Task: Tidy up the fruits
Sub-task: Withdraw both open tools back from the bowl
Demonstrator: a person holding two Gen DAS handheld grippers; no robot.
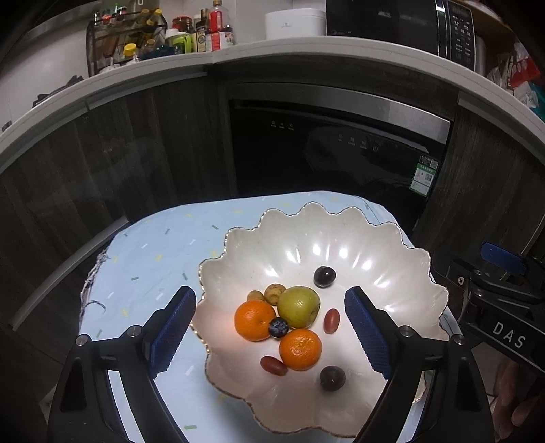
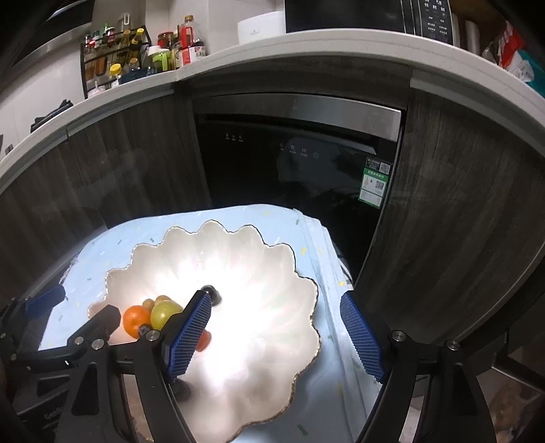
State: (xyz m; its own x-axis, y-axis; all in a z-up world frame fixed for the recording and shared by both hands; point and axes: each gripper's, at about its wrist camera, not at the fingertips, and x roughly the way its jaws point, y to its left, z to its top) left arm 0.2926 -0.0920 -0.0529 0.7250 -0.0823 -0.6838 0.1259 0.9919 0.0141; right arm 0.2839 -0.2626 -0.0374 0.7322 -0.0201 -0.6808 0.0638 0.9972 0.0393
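Observation:
A white scalloped bowl (image 1: 238,245) with a gold rim sits on a pale blue cloth. In it lie two oranges (image 1: 254,319) (image 1: 300,348), a green fruit (image 1: 298,306), a blueberry (image 1: 278,327), two dark grapes (image 1: 324,276) (image 1: 332,378), two small red fruits (image 1: 331,320) (image 1: 273,365) and small brown ones (image 1: 275,293). My left gripper (image 1: 269,291) hangs open above the pile, holding nothing. My right gripper (image 2: 275,295) is open and empty over the bowl (image 2: 265,306), right of the orange (image 2: 134,320) and green fruit (image 2: 163,311).
The cloth-covered table (image 1: 153,259) ends close behind the bowl. Beyond it stand a black dishwasher (image 1: 323,153) and dark wood cabinets (image 1: 136,153). The counter above carries a bottle rack (image 1: 126,37) and a microwave (image 1: 391,24). A hand (image 1: 517,402) shows at the lower right.

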